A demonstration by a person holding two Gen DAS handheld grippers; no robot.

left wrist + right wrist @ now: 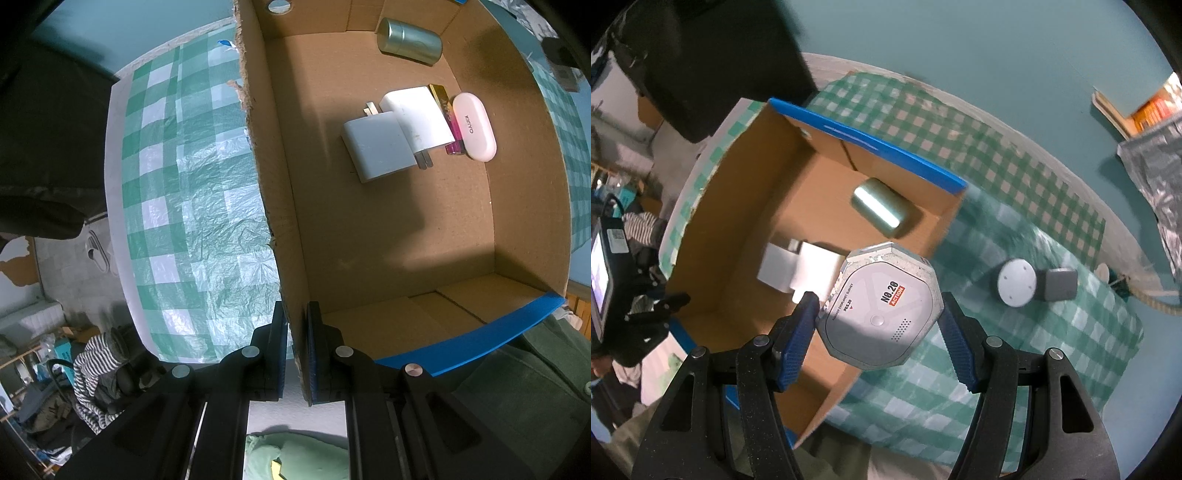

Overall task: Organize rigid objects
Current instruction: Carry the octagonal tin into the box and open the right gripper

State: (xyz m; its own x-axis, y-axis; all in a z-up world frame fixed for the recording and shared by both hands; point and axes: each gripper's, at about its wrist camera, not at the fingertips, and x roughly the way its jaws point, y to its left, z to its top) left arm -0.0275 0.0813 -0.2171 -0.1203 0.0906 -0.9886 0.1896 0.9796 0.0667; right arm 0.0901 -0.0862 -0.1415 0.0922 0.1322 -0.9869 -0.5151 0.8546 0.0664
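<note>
Left gripper (295, 354) pinching cardboard box (273, 206) wall, right gripper (879, 328) clamping grey case (881, 308), green-checked tablecloth (1015, 369)

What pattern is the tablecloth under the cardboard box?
Green-and-white check tablecloth, clearest in the left wrist view.

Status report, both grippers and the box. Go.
Left gripper shut on box wall. Right gripper shut on grey case, held over box edge. Chargers, can already inside; drop space clear.

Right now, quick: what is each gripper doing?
Left gripper: closed on the cardboard box wall.
Right gripper: closed on a grey octagonal case, above the box edge.
</note>
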